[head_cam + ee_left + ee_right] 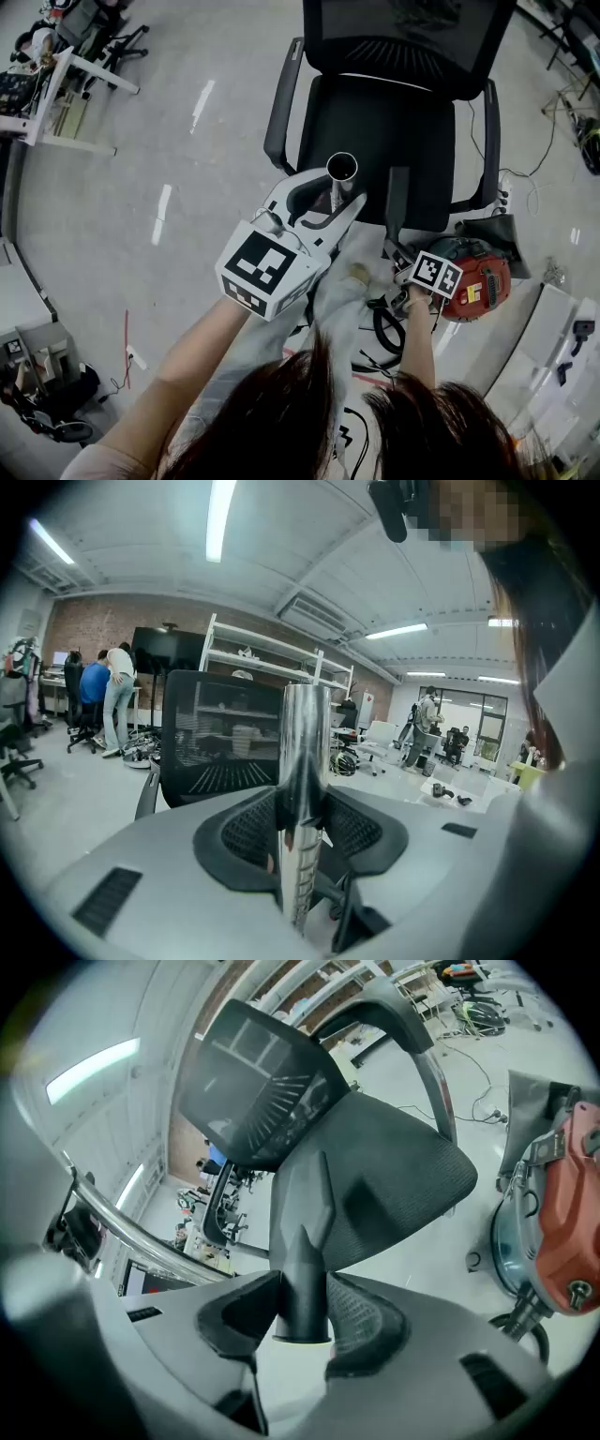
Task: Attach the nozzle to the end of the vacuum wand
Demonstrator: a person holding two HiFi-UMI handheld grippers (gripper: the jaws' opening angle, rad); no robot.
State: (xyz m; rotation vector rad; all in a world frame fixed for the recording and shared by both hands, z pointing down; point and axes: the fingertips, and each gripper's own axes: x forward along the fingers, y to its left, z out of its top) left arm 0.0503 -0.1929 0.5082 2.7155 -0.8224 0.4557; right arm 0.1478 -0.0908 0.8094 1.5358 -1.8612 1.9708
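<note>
The left gripper (302,829) is clamped on the chrome wand (336,194), and the right gripper (302,1314) is clamped on the dark nozzle (397,199) near its round collar. In the head view both are held over the chair (375,103) seat, the nozzle just right of the wand's open end but apart from it. The red vacuum (480,278) sits on the floor further right. The two long axes run roughly side by side, each rising out of its jaws. The wand's mouth faces up toward the head camera, while the nozzle's narrow tip points up and far and its collar faces back toward the person. By my reading, the collar faces the wrong way to go straight on. The right hand would need to lift the nozzle above the mouth, move it left and bring the collar down in line with the wand's axis.
</note>
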